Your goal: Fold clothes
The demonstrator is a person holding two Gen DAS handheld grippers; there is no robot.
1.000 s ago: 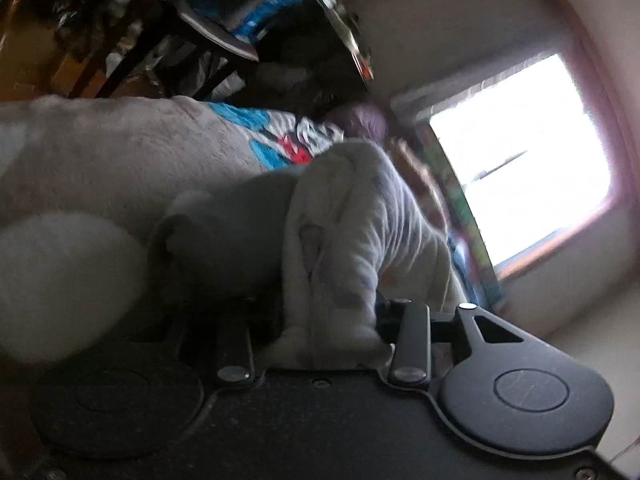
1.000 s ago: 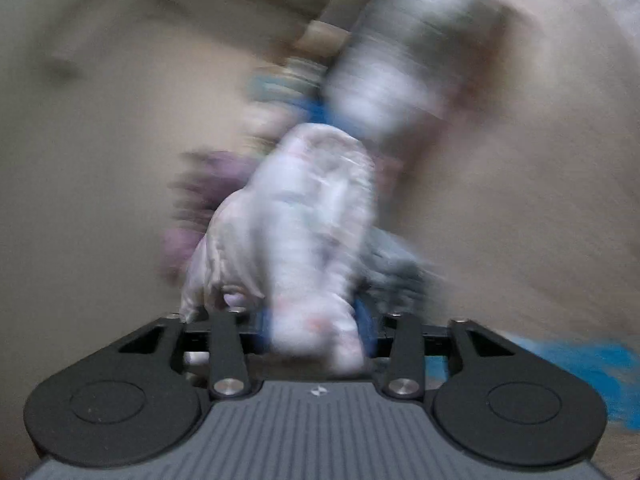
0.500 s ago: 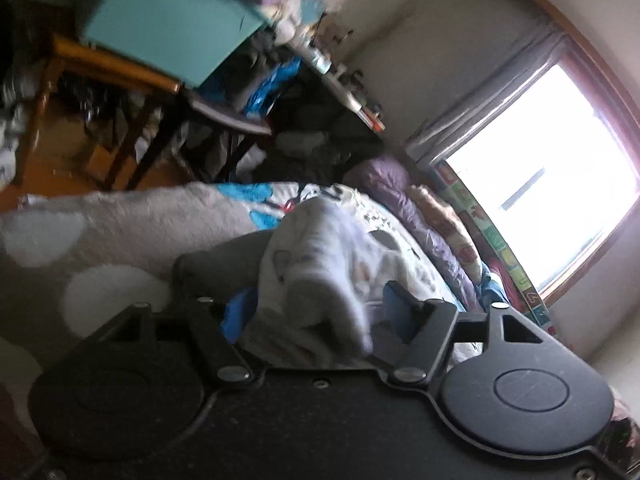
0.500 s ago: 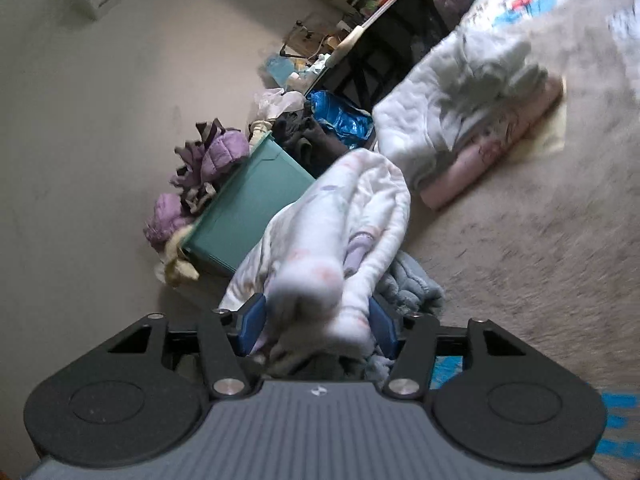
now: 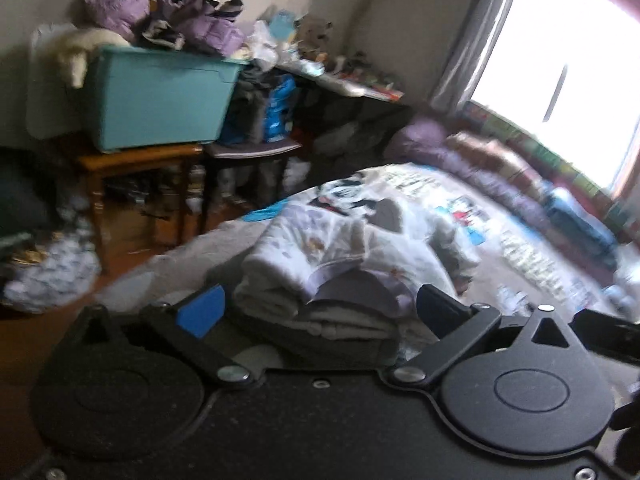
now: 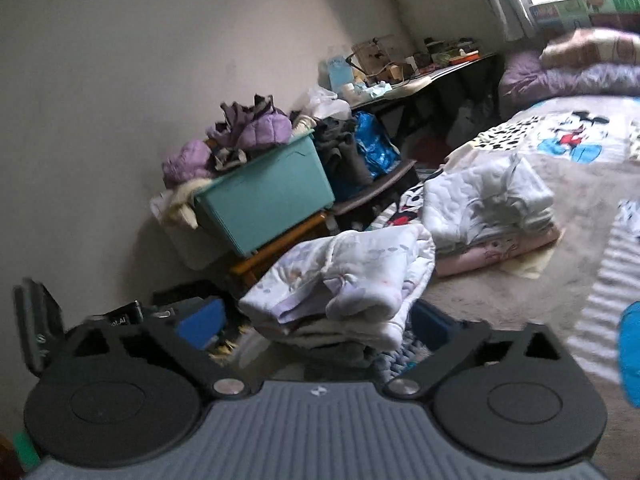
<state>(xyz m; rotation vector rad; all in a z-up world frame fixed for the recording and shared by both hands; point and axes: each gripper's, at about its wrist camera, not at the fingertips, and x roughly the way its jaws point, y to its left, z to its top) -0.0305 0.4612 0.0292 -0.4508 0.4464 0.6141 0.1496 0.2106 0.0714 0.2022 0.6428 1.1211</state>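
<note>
A folded white quilted garment with pastel prints [image 6: 348,276] lies on top of a small stack of folded clothes on the bed. It also shows in the left wrist view [image 5: 340,268]. My left gripper [image 5: 320,308] is open, its blue-padded fingers [image 5: 200,312] standing wide on either side of the stack. My right gripper [image 6: 316,320] is open too, its fingers [image 6: 200,324] apart beside the same stack. A second pile of folded clothes [image 6: 492,208] sits farther back on the bed.
The bed has a grey blanket [image 6: 520,304] and a cartoon-print sheet [image 6: 568,136]. A teal bin [image 5: 160,100] heaped with clothes stands on a wooden stool [image 5: 136,176] by the wall. A cluttered desk [image 5: 344,84] and a bright window [image 5: 560,60] lie beyond.
Both grippers held the bunched white garment before. Now both have opened and let it go, and it rests folded on the stack. Both cameras have levelled out.
</note>
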